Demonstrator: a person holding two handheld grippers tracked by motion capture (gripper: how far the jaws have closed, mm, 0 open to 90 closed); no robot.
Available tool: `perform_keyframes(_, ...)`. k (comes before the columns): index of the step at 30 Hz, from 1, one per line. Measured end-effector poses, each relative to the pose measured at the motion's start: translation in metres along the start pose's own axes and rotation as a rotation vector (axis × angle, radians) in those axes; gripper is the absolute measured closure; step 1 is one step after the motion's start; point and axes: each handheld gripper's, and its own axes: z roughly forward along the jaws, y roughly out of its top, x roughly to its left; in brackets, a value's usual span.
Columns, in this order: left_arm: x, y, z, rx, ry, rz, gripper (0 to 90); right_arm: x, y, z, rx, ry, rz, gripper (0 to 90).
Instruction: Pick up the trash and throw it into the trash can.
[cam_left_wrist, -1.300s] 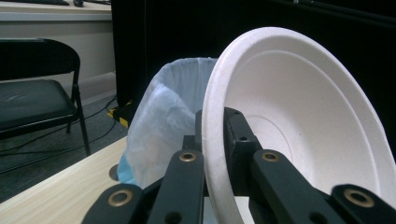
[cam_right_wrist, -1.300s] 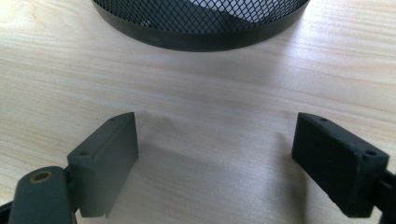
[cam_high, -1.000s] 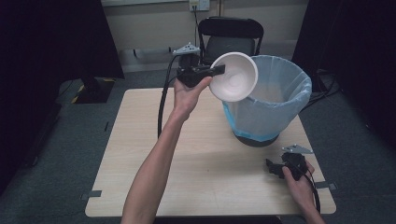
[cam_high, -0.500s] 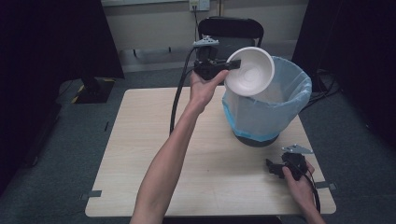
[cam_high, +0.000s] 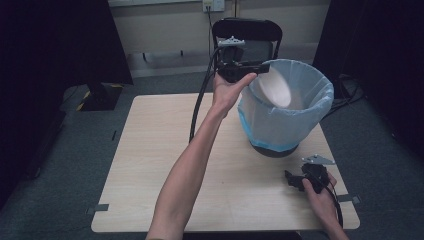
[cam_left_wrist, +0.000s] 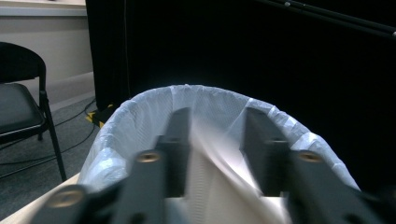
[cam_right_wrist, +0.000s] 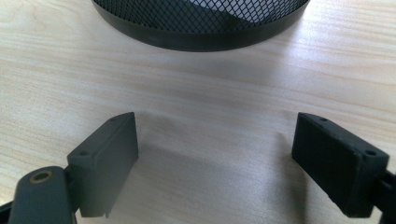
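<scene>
Left gripper (cam_high: 264, 66): I have it held up at the near rim of the bin, pointing over the opening; its jaws have just been opening and now stand apart, pads off the bowl.
Bowl (cam_high: 274, 87): white, tilted on edge, inside the mouth of the bin just past the jaw tips; in the left gripper view I see it as a white blur (cam_left_wrist: 210, 177) between the two jaws, which do not press on it.
Bin (cam_high: 286, 131): black mesh with a pale blue liner, standing on the far right part of the table (cam_high: 150, 165).
Right gripper (cam_high: 296, 181): I have it resting low on the table near the right front corner, jaws wide apart with bare wood between them, the bin's base just ahead.
Chair (cam_high: 247, 35): black, behind the table.
</scene>
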Motion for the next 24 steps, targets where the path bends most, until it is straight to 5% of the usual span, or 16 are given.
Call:
perform_keyframes(11,-0.001,-0.003,-0.007,0.006,0.009,0.011,29.6,0.000,0.000,0.000,0.000,0.000,0.000,13.8)
perform_keyframes(19,0.002,-0.007,-0.018,0.008,0.016,0.014,21.7,0.000,0.000,0.000,0.000,0.001,0.000,13.8)
perform_keyframes(24,0.009,-0.014,-0.039,0.020,0.053,0.025,21.2,0.000,0.000,0.000,0.000,0.000,0.000,13.8)
